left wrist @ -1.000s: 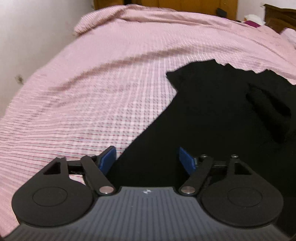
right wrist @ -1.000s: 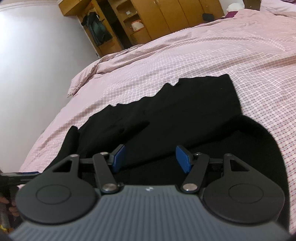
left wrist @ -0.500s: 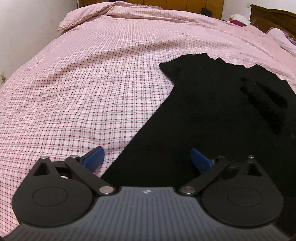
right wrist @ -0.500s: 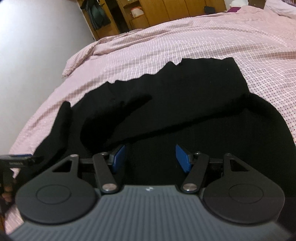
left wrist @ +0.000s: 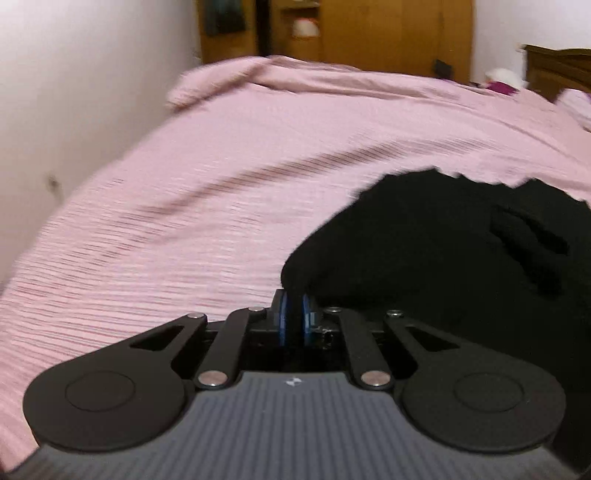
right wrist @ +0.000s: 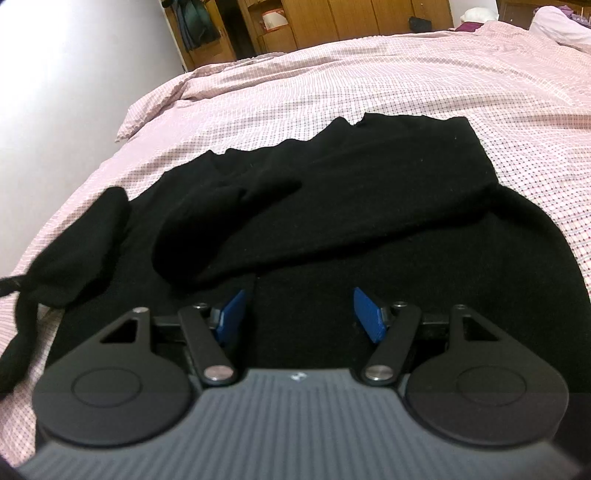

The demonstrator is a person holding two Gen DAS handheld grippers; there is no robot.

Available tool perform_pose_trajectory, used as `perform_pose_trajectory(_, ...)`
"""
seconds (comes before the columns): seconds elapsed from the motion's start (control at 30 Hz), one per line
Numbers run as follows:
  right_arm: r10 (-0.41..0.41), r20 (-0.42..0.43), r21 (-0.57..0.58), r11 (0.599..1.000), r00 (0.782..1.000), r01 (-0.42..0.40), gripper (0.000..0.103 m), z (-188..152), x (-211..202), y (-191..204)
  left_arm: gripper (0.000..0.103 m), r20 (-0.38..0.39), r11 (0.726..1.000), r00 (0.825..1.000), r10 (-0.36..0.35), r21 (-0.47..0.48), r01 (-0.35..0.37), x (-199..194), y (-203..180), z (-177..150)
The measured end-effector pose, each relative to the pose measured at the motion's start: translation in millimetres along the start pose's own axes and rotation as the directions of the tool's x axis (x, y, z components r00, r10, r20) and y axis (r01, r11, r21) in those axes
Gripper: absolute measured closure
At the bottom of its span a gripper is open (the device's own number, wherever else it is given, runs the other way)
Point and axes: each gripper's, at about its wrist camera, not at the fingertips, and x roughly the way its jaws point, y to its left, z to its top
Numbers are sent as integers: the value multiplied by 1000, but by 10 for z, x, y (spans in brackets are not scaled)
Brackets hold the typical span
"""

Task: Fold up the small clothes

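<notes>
A soft, matte black garment (right wrist: 369,206) lies spread on the pink checked bedcover (right wrist: 406,74), one sleeve folded across its body, its far hem wavy. The left gripper (left wrist: 293,317) has its blue pads pressed together on a lifted, bunched corner of the fabric, while the right gripper (right wrist: 299,314) hovers low over the near cloth with its blue fingers (right wrist: 369,314) spread apart and holding nothing. The left view is motion-blurred, smearing the checks into streaks; wooden cupboards (right wrist: 351,18) stand beyond the bed.
</notes>
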Motion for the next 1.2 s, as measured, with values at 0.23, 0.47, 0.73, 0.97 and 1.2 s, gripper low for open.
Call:
perform_pose_trajectory(0.23,20,24,8,1000,1000,-20,35,113,-84,97,93,-93,987,983,156,-21,-159,130,379,-88)
perform_pose_trajectory(0.47,65,76,-26,998,995,-63,35,525,13,336,91,-133,984,979,152,-78,-163,135,560,-149)
perform_pose_trajectory(0.73,12,-5,-33,999,1000,-13,35,905,715,588,46,-120,988,988,96,-108,-109,-47,477,-42)
perform_pose_trajectory(0.97,-26,-62,-82,996,998,21,34,853,1159,723,30,-79,989,991,111,-90,-117,-293,435,4)
perform_pose_trajectory(1.2,13,-34,-44,999,999,-15,86,923,1080,736,29,-56,989,995,79,-121,-85,-365,383,5)
